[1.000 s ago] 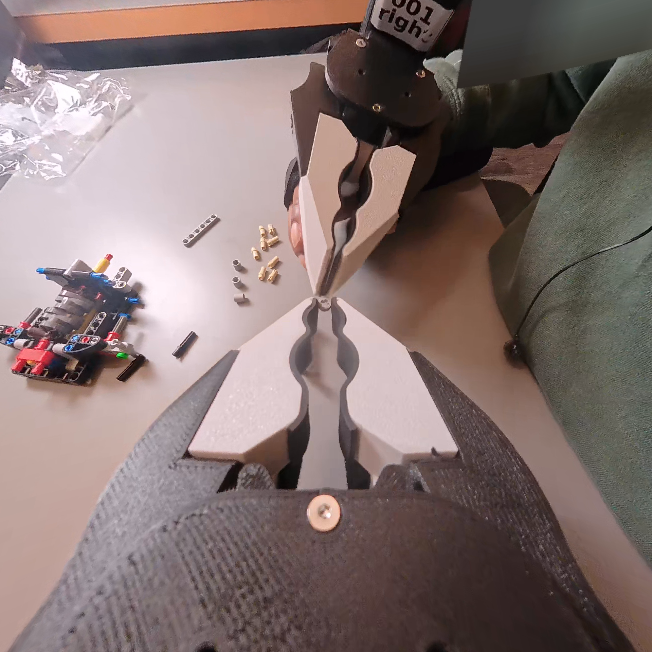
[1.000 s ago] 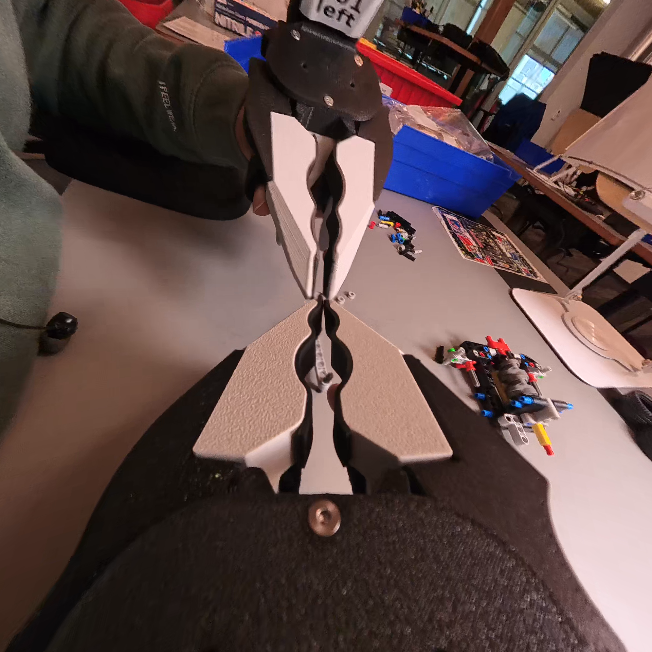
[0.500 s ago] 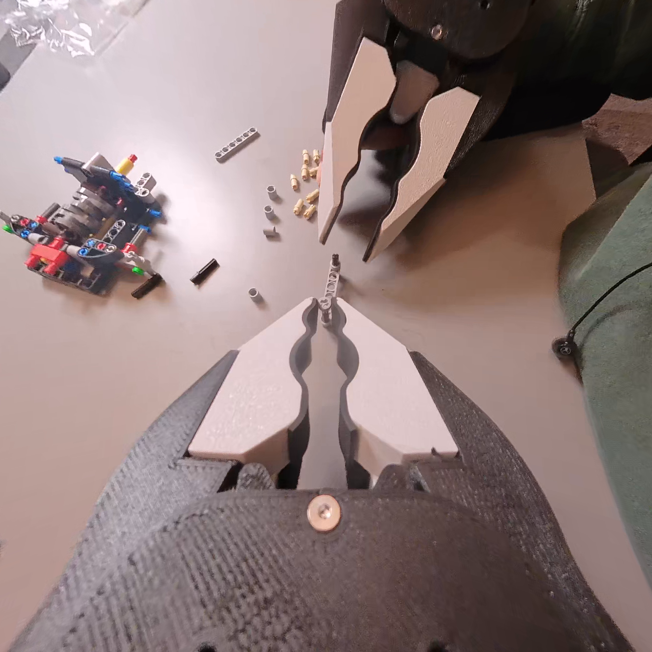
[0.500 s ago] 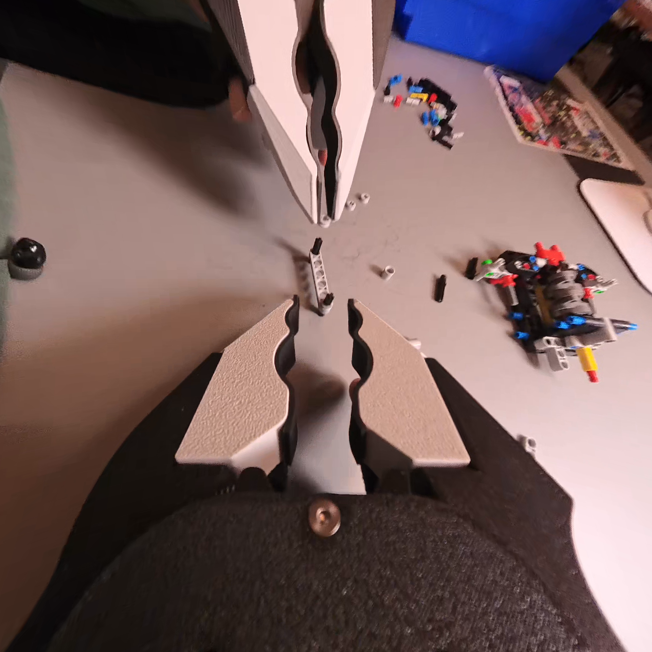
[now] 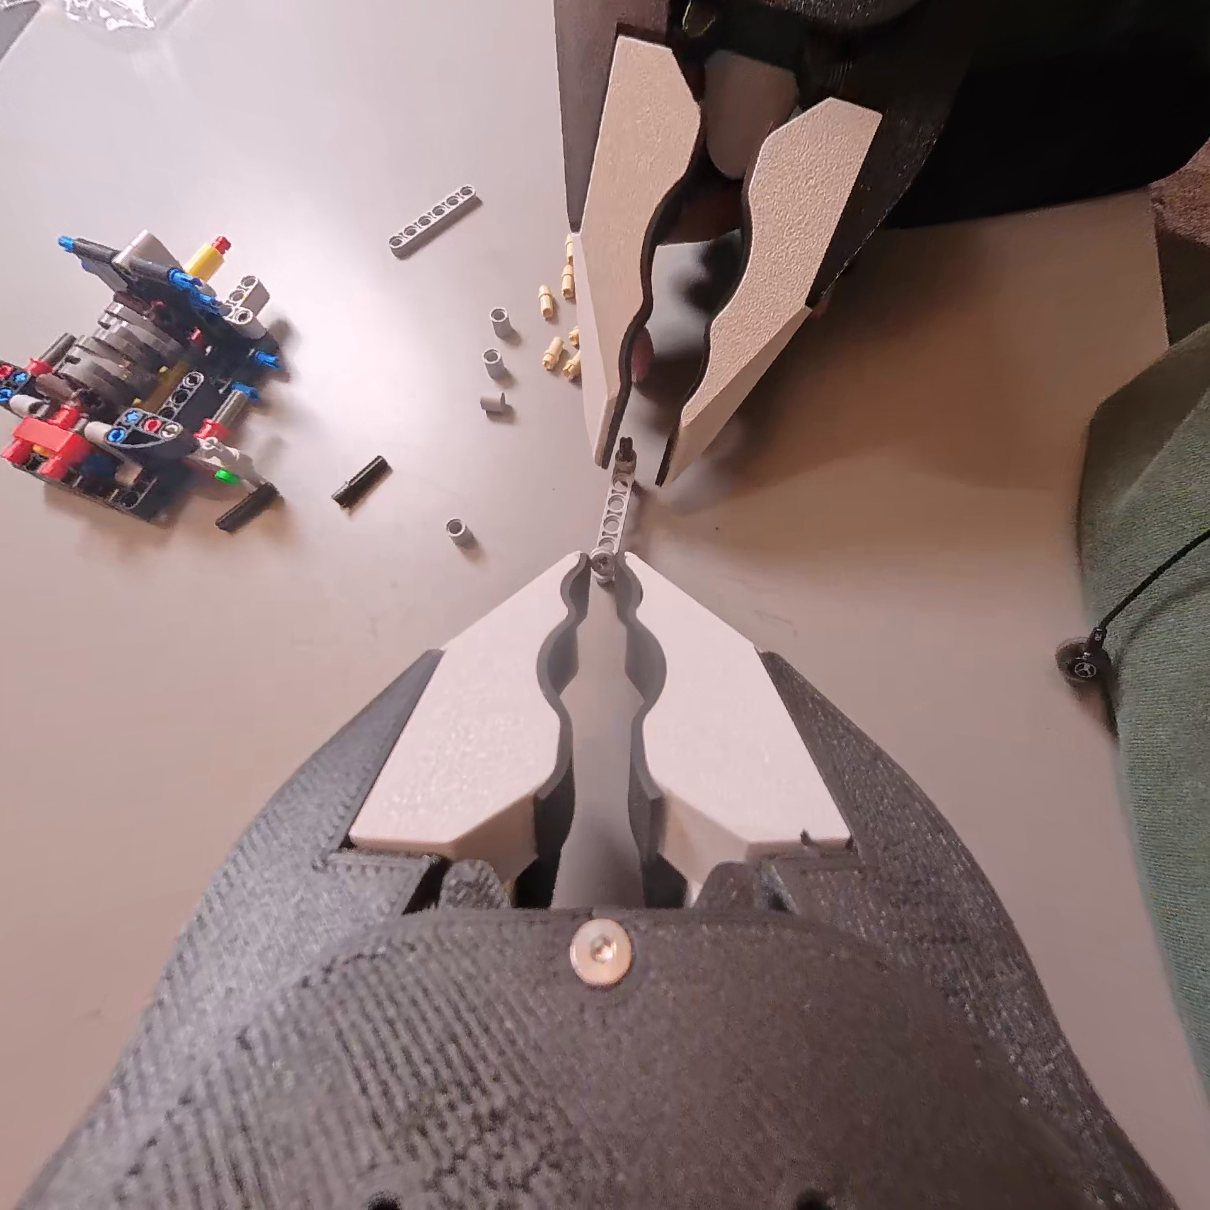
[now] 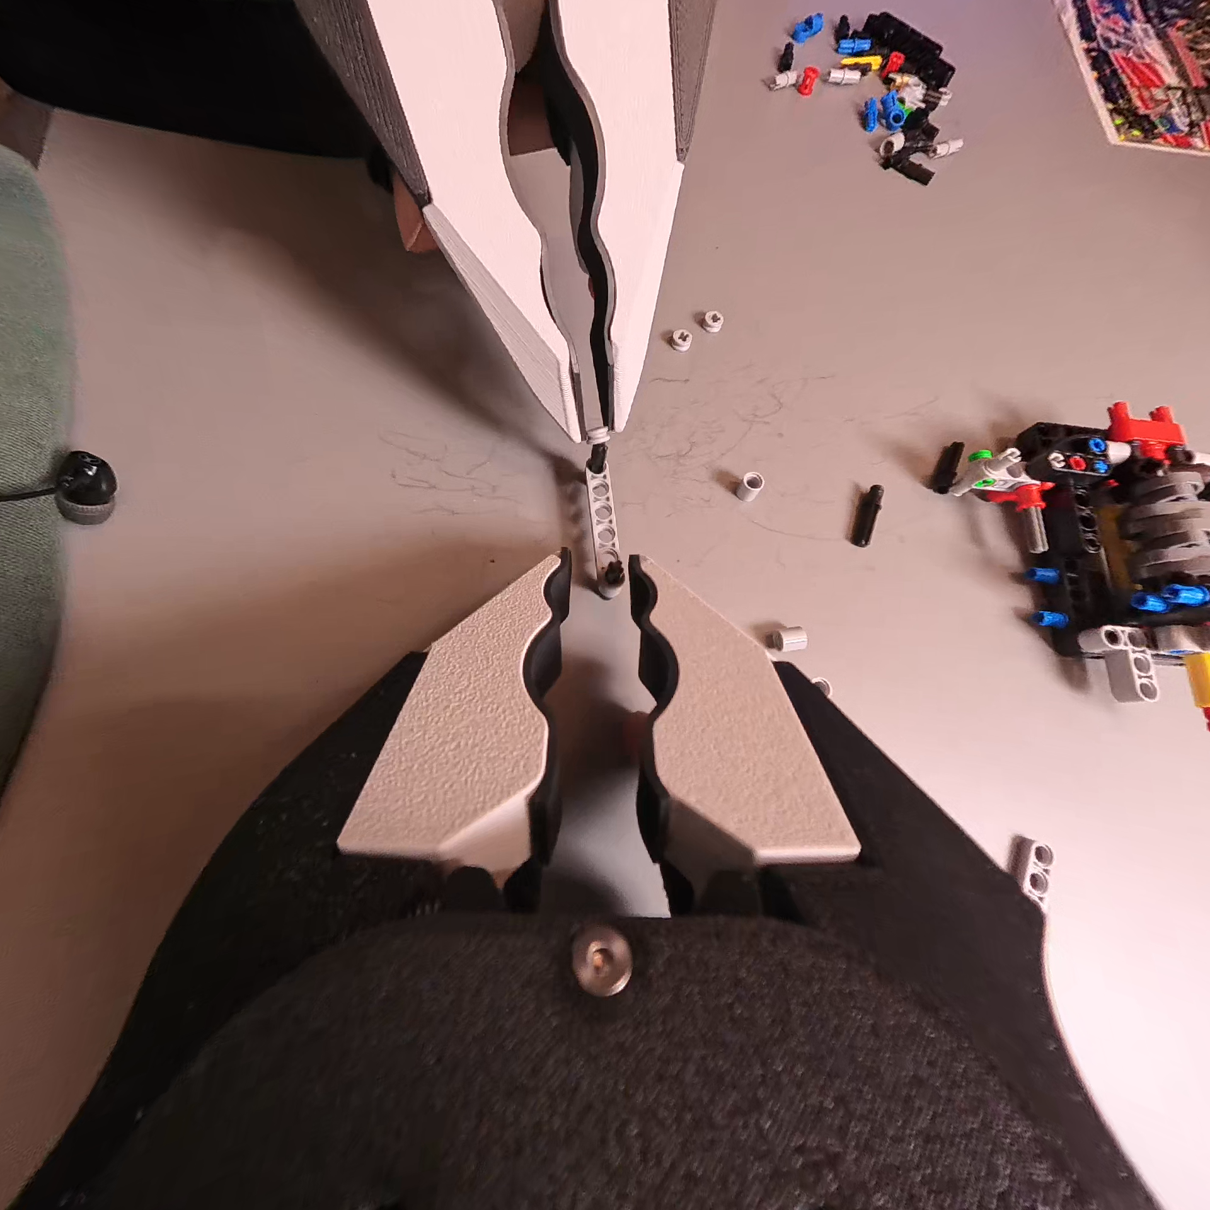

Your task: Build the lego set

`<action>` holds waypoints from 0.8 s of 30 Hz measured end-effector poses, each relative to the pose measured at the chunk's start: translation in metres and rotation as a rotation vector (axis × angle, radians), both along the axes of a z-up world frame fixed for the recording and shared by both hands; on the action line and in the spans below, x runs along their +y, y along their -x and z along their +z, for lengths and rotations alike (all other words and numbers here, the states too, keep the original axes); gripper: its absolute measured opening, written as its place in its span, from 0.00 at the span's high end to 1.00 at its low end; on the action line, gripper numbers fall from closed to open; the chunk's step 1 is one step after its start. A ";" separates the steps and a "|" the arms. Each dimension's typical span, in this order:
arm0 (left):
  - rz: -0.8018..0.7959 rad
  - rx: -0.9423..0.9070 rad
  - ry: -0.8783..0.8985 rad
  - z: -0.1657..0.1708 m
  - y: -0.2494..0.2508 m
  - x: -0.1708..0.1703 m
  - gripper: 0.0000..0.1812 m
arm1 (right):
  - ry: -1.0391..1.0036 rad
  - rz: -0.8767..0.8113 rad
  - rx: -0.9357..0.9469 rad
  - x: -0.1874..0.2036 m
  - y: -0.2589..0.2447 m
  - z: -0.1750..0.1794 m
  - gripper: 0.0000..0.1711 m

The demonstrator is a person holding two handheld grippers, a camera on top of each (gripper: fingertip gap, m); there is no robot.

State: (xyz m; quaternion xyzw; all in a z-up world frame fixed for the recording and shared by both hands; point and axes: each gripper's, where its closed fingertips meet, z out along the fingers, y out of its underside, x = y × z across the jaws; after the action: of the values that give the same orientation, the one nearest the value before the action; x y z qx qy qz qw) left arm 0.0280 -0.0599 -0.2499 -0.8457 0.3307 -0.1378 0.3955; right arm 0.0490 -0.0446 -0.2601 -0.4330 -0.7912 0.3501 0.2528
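Left wrist view: on the grey table [image 5: 851, 589], left to right, a part-built model [image 5: 124, 386], loose pins [image 5: 556, 327], then the grey beam [image 5: 615, 511]. The left gripper [image 5: 605, 566] is clamped on its near end; the right gripper [image 6: 599, 563] stands parted around the other end.

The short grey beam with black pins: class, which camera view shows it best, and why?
The right wrist view: the grey beam shows its holes and both pins between the open right gripper and the left gripper, which grips its end. The left wrist view shows it smaller, foreshortened.
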 end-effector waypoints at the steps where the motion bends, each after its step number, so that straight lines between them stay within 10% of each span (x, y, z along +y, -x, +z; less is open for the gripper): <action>1: -0.001 -0.002 -0.002 0.001 0.000 0.000 0.97 | -0.003 0.002 -0.003 0.000 0.000 0.000 0.91; 24: -0.066 -0.038 -0.025 0.015 -0.012 -0.002 0.97 | -0.057 0.138 0.287 -0.029 0.007 0.045 0.95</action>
State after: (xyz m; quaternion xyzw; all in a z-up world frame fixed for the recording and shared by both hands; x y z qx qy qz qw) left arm 0.0400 -0.0621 -0.2345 -0.8265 0.3525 -0.1626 0.4077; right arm 0.0420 -0.0731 -0.2156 -0.3158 -0.7844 0.4023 0.3508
